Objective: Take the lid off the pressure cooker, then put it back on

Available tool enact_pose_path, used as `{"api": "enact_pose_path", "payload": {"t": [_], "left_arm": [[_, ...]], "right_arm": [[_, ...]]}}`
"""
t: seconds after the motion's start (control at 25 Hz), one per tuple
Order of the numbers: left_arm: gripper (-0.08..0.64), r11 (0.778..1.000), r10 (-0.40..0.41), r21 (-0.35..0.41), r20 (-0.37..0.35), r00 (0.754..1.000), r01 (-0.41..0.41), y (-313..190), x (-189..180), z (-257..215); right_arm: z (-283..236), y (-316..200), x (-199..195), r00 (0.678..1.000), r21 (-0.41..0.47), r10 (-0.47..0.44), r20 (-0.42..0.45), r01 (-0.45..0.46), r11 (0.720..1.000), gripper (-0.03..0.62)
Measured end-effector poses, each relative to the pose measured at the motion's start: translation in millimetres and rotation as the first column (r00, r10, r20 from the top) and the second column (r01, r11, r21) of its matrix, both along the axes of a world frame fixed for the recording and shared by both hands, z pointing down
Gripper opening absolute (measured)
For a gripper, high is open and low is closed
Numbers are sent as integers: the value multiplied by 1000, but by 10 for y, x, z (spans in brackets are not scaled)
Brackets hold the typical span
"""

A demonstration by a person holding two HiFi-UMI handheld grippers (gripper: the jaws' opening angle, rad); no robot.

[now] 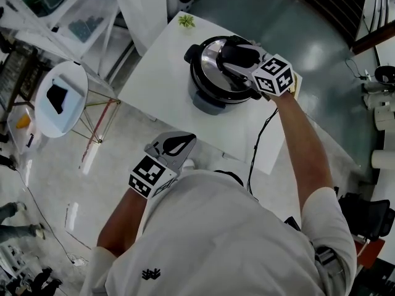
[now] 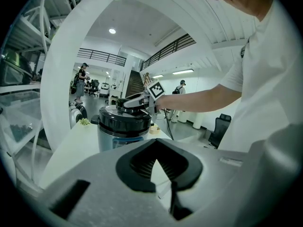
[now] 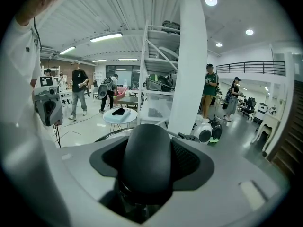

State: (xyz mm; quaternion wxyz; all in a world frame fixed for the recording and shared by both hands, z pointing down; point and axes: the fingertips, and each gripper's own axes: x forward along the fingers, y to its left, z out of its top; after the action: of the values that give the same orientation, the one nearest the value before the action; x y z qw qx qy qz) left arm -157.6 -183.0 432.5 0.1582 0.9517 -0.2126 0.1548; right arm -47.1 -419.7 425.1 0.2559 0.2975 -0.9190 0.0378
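Right gripper (image 1: 231,57): jaws clamp lid handle (image 3: 144,164).
Left gripper (image 1: 185,142): jaws together, idle.
Risk: your twist drags the unbraced pressure cooker (image 2: 124,129).

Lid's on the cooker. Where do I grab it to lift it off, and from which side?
Grip the black handle on top of the lid, coming from above on the person's side, jaws across its width. It stands raised off the smooth steel dome, so jaws can close round it. The right gripper is shut on it that way.
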Motion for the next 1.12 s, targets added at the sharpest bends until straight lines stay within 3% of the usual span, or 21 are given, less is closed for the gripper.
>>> {"api": "enact_pose_path", "payload": {"t": [0.52, 1.12], "left_arm": [[6, 1000, 3, 6, 4, 1000, -3, 49, 62, -3], [6, 999, 24, 30, 8, 1000, -24, 257, 495, -121]], "right_arm": [[-383, 15, 43, 1000, 42, -16, 24, 15, 999, 291], [-674, 433, 571, 1000, 56, -19, 22, 18, 998, 291]]}}
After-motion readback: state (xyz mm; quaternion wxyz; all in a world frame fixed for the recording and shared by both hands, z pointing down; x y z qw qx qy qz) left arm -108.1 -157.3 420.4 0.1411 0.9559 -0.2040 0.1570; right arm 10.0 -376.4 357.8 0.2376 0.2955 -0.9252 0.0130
